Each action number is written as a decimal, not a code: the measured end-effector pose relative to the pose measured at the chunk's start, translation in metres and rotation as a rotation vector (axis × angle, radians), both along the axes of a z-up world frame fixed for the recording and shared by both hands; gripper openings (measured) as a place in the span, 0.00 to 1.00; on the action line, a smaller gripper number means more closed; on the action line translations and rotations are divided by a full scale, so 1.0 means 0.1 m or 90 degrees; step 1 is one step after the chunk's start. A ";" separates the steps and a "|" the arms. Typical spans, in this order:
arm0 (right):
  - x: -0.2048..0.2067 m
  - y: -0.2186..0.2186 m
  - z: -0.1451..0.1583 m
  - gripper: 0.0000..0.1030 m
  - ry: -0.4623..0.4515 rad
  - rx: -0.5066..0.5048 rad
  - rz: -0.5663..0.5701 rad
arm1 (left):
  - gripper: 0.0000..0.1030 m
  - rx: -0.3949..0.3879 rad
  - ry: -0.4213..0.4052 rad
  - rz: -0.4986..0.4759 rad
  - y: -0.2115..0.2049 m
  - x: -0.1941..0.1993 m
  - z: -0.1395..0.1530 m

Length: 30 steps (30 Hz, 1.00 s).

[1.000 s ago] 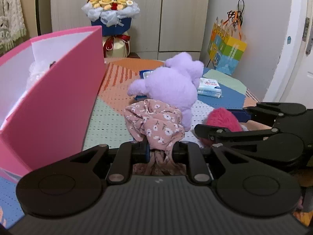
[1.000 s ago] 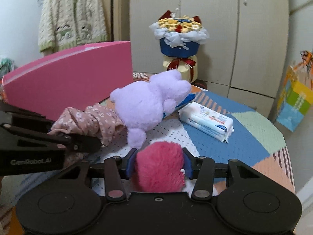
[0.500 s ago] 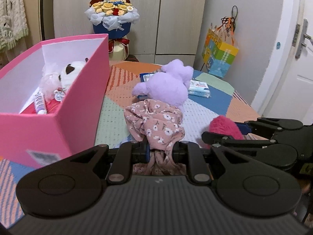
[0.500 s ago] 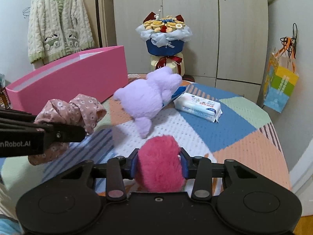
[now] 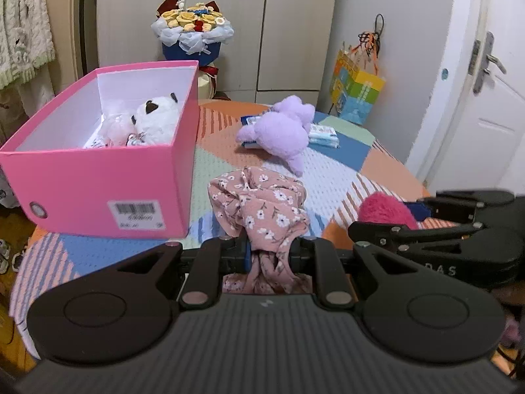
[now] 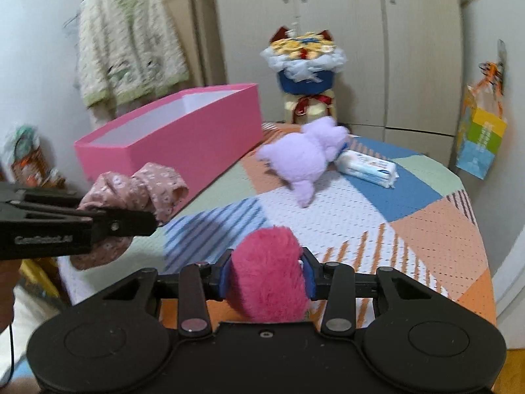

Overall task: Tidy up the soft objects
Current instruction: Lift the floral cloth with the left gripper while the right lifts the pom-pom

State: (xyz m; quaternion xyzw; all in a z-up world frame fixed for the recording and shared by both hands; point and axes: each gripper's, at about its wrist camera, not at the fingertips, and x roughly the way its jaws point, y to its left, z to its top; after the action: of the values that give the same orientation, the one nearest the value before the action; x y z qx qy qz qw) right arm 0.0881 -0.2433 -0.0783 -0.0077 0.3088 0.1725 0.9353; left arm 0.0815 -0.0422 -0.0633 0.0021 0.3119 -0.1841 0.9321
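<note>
Left gripper [image 5: 269, 252]: jaws clamped on a pink floral fabric piece [image 5: 262, 203], bunched, held above the desk [image 5: 328, 184], just in front of the box's near right corner. Side of this gripper seen from the right wrist view bears white lettering, blurred, reading roughly "GenRobot.AI".

Right gripper [image 6: 267, 275]: jaws clamped on a magenta fluffy ball [image 6: 267, 272], blue pads pressing both sides. Its body in the left wrist view shows the letters "DAS", the rest cut off.

Pink box [image 5: 98, 177]: open-topped, on the left part of the desk. Near end wall carries a white barcode sticker [image 5: 136, 214]; print below the bars too small to read.

Box contents, left wrist view only: white plush with dark ears [image 5: 156, 121] and a pale pink soft toy [image 5: 115, 124]. The right wrist view shows only the outer wall and white inner lining.

Purple plush [image 5: 279, 131]: lying on the desk, far middle, well apart from both grippers.

Tissue packet [image 6: 367, 167]: white and blue, touching the purple plush; print unreadable.

Desk cover: patchwork of orange, blue, green and striped panels.

Background: flower bouquet [image 5: 192, 29], colourful gift bag [image 5: 356, 90]; cream knit cardigan [image 6: 128, 42] shown whole only in the right wrist view; door handle [image 5: 485, 62] only in the left.
</note>
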 end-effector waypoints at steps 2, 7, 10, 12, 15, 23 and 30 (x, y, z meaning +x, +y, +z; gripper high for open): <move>-0.04 0.07 0.06 0.45 0.016 -0.021 0.010 | 0.16 0.004 0.004 -0.004 0.05 -0.08 0.02; -0.09 0.18 0.22 0.45 0.078 -0.020 0.036 | 0.16 -0.038 0.056 -0.029 0.20 -0.19 0.10; -0.13 0.27 0.32 0.45 0.105 0.007 0.065 | 0.16 -0.051 0.061 -0.037 0.30 -0.29 0.19; -0.16 0.34 0.37 0.45 0.117 0.019 0.086 | 0.16 -0.063 0.054 -0.044 0.38 -0.38 0.26; -0.22 0.44 0.48 0.45 0.118 0.024 0.114 | 0.16 -0.060 0.044 -0.043 0.47 -0.49 0.37; -0.18 0.59 0.81 0.45 0.105 0.037 0.167 | 0.16 -0.009 -0.044 -0.023 0.76 -0.68 0.79; -0.02 0.73 1.15 0.46 0.068 0.062 0.216 | 0.17 0.036 -0.130 0.023 1.03 -0.54 1.17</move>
State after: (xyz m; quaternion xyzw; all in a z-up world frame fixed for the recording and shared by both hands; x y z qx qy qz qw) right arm 0.0866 -0.1705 0.0371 -0.0054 0.3436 0.3423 0.8745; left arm 0.0279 0.0610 0.0538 0.0414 0.2205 -0.1569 0.9618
